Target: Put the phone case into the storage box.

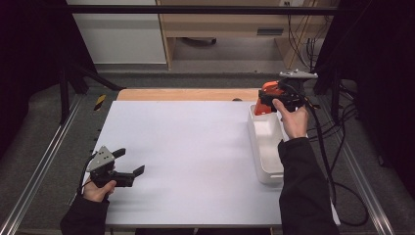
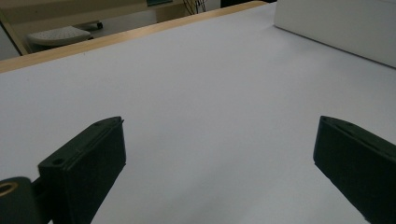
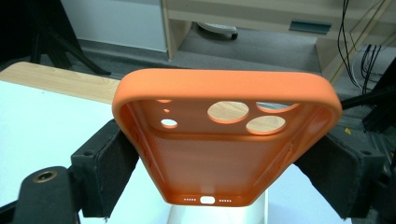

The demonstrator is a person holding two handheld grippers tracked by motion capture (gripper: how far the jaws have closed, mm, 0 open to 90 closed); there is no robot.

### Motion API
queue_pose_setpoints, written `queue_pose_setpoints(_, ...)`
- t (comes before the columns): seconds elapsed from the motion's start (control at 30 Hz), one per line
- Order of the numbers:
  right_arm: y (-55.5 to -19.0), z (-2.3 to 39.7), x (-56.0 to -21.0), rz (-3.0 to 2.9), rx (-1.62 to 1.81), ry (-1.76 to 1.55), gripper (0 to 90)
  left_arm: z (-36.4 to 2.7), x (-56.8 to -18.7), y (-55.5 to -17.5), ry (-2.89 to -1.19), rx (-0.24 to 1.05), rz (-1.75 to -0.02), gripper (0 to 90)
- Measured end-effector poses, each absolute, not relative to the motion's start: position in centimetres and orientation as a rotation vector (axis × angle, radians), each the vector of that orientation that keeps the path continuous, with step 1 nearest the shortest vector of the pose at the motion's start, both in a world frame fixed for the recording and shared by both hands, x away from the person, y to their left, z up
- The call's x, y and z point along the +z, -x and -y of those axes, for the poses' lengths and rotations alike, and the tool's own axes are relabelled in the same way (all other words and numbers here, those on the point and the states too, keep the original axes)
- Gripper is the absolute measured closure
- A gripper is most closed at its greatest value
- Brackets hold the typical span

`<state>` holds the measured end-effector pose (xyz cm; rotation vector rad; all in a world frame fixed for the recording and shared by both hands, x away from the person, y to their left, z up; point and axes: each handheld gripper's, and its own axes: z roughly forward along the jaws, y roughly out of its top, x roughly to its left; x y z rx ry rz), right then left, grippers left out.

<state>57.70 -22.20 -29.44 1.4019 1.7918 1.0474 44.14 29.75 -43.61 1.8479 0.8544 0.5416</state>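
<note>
Right gripper view: orange phone case [image 3: 224, 154] (camera cutouts)

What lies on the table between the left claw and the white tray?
Nothing: in the high view, bare white table separates the left claw from the tray.

In the high view, the orange phone case [image 1: 268, 95] at one o'clock was largely hidden behind the right gripper [image 1: 271, 100] and the hand holding it. The white tray [image 1: 266, 147] was partly covered at its near right corner by the sleeve [image 1: 306, 191]. In the left gripper view, that tray was cut off at the upper right edge.
</note>
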Motion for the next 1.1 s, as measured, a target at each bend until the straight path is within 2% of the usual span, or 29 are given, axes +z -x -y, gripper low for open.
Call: queue_pose_setpoints(1.1, -61.5, 21.4, -33.0, -1.773, 0.942, -1.503, 15.9, -29.7, -43.8, -44.3, -1.865, 0.533, -0.848, 2.0)
